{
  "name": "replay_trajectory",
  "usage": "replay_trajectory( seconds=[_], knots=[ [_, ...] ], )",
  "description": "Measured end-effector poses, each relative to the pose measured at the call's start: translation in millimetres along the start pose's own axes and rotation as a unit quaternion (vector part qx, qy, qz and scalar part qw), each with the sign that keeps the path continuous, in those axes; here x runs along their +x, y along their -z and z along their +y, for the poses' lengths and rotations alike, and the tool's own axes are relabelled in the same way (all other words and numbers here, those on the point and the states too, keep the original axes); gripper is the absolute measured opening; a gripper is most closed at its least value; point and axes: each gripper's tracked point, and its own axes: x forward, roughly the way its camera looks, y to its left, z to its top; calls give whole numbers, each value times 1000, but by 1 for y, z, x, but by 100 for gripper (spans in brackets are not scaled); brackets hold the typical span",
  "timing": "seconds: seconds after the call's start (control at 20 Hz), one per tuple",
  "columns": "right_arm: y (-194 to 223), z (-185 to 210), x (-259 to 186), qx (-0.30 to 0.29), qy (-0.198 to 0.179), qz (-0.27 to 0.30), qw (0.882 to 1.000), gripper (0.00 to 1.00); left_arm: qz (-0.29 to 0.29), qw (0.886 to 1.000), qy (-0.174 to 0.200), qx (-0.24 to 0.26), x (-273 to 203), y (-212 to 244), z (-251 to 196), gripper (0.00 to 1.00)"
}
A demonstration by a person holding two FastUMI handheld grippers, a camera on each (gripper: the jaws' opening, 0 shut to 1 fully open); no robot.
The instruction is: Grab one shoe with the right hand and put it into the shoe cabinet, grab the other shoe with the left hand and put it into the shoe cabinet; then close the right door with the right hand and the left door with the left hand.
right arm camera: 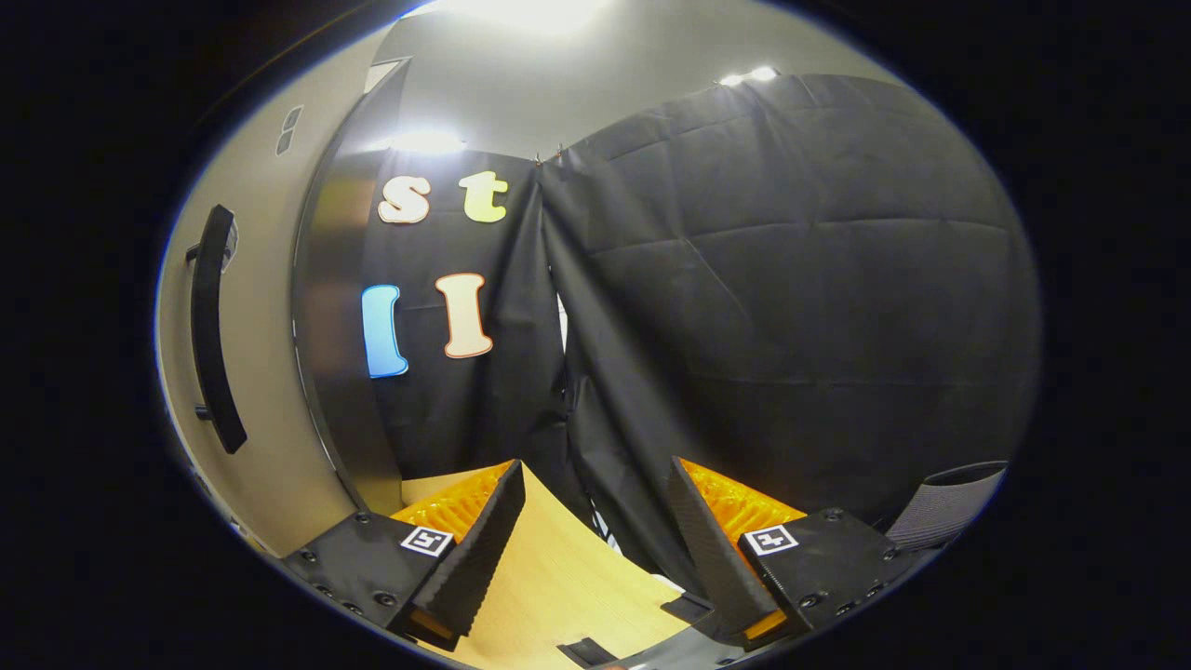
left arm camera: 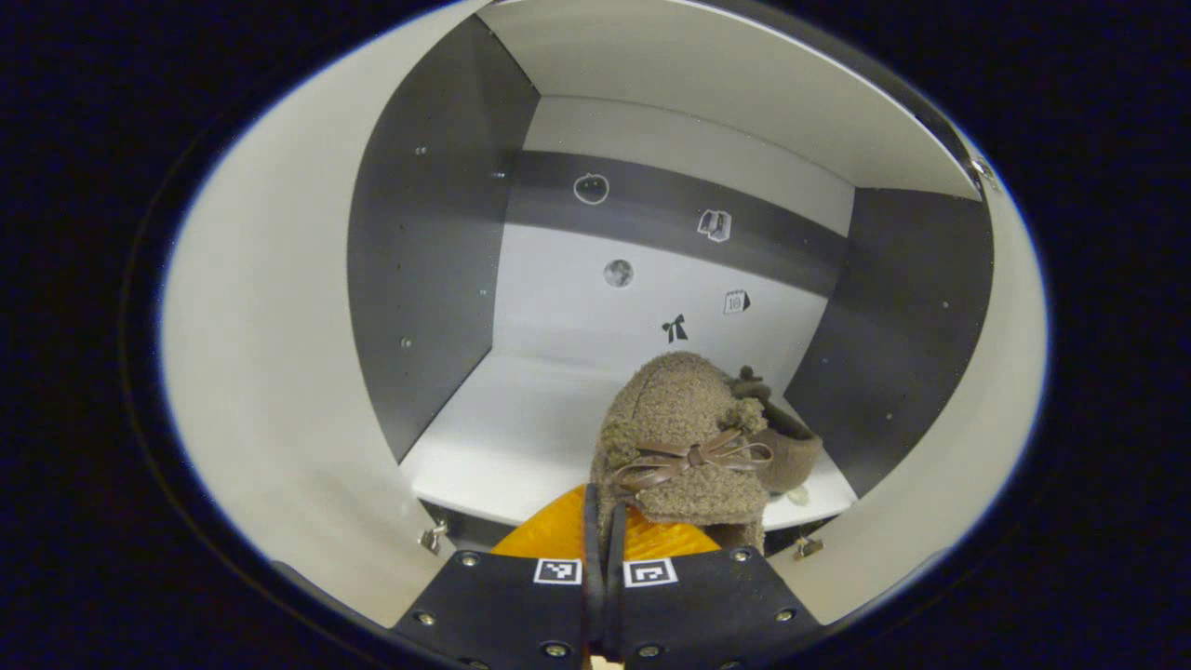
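Left gripper view: left claw (left arm camera: pixel 603 549) pinched nearly shut on the heel end of a brown fuzzy shoe (left arm camera: pixel 684 437) with a bow, held at the front edge of the shoe cabinet's (left arm camera: pixel 423 279) white shelf (left arm camera: pixel 521 437). Second shoe (left arm camera: pixel 786 447) sits just behind it on the shelf, toward the right wall. Both doors swung open at the sides. Right gripper view: right claw (right arm camera: pixel 595 521) spread wide, gripping nothing, above the wooden counter (right arm camera: pixel 558 577); open right door (right arm camera: pixel 260 372) with dark handle (right arm camera: pixel 209 326) to its left.
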Motion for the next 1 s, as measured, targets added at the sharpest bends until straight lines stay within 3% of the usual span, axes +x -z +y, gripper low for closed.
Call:
replay_trajectory(
  seconds=[0.25,0.5,0.85,0.9,0.95,1.0],
  knots=[
    [0,-9,-24,5,21,-6,1000,95,-28,1000,-5,11,17,-28,10,1],
    [11,-16,-49,17,43,3,999,98,-30,999,-11,12,69,-44,12,1],
    [14,-24,-72,27,68,3,997,98,7,999,-12,35,106,-24,5,1],
    [14,-25,-73,27,70,2,997,98,10,999,-18,46,109,-21,7,7],
    [14,-26,-74,28,71,2,997,98,18,998,-20,53,111,-17,8,2],
    [15,-27,-74,28,72,3,997,95,20,998,-10,53,109,-15,3,7]
  ],
)
